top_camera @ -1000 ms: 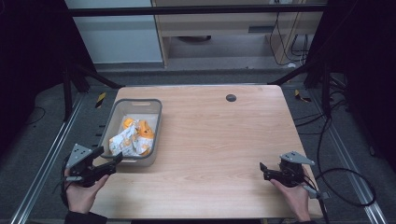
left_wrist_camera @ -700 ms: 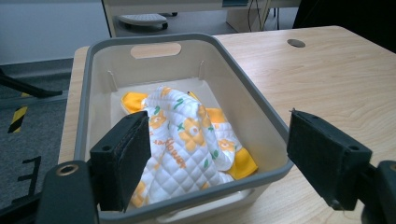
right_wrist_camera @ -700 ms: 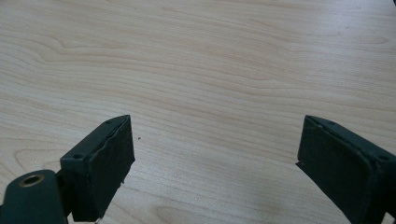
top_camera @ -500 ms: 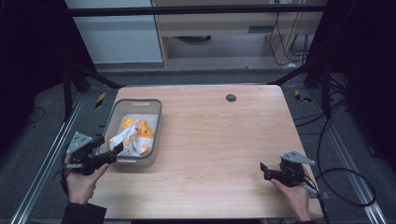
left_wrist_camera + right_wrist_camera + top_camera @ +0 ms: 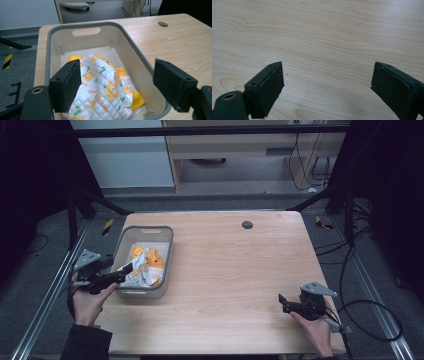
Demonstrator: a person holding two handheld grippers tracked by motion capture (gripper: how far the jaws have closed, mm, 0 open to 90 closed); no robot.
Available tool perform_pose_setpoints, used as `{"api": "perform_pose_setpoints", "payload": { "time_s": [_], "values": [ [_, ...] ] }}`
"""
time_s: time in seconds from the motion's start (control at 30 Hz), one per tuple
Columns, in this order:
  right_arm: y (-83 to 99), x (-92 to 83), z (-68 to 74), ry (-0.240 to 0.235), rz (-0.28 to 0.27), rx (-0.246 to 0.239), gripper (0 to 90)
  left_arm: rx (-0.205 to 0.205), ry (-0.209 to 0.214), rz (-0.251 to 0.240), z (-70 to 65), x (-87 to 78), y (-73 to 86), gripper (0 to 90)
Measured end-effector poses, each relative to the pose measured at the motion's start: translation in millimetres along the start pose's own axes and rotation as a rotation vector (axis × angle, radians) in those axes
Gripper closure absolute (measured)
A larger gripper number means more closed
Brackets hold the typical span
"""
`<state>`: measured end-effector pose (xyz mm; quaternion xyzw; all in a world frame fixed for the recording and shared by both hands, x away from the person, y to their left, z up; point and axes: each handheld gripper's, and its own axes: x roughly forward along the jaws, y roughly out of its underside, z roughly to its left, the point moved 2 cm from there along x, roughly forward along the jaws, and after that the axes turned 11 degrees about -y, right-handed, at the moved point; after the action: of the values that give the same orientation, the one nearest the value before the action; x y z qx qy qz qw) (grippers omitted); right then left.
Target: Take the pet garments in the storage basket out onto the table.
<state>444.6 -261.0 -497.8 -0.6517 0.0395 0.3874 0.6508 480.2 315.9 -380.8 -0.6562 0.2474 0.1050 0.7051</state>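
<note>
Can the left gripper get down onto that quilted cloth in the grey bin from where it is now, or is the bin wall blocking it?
Probably yes. The left gripper is open, above the grey bin at its near end, and the quilted cloth lies right below between the jaws. The bin has no lid, and nothing covers the cloth.

A light wooden table point(image 5: 235, 270) has a small round dark hole point(image 5: 247, 224) near its far edge. Beyond it stands a pale cabinet point(image 5: 235, 150), and black cables point(image 5: 370, 320) trail across the grey floor point(image 5: 45, 255).
</note>
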Motion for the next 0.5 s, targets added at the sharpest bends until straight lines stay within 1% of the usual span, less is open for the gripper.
{"api": "perform_pose_setpoints", "payload": {
  "time_s": [0.2, 0.23, 0.27, 0.43, 0.5],
  "values": [
    [0.1, 0.3, 0.2, -0.004, 0.003, 0.001, 11.1, 0.029, 0.009, 0.043, -4.1, 13.3, -4.5, 22.0],
    [0.1, 0.4, 0.2, -0.004, 0.004, 0.0, 11.1, 0.029, 0.009, 0.043, -4.1, 13.3, -4.5, 22.1],
    [0.2, 0.5, 0.3, -0.004, 0.006, 0.0, 11.2, 0.037, 0.014, 0.054, -4.8, 17.3, -5.9, 22.2],
    [0.4, 1.2, 0.4, -0.009, 0.01, 0.0, 11.2, 0.049, 0.017, 0.066, -7.0, 24.1, -9.6, 22.7],
    [0.7, 1.8, 0.4, -0.009, 0.014, 0.0, 11.2, 0.063, 0.013, 0.078, -7.6, 26.2, -11.5, 22.7]
  ]
}}
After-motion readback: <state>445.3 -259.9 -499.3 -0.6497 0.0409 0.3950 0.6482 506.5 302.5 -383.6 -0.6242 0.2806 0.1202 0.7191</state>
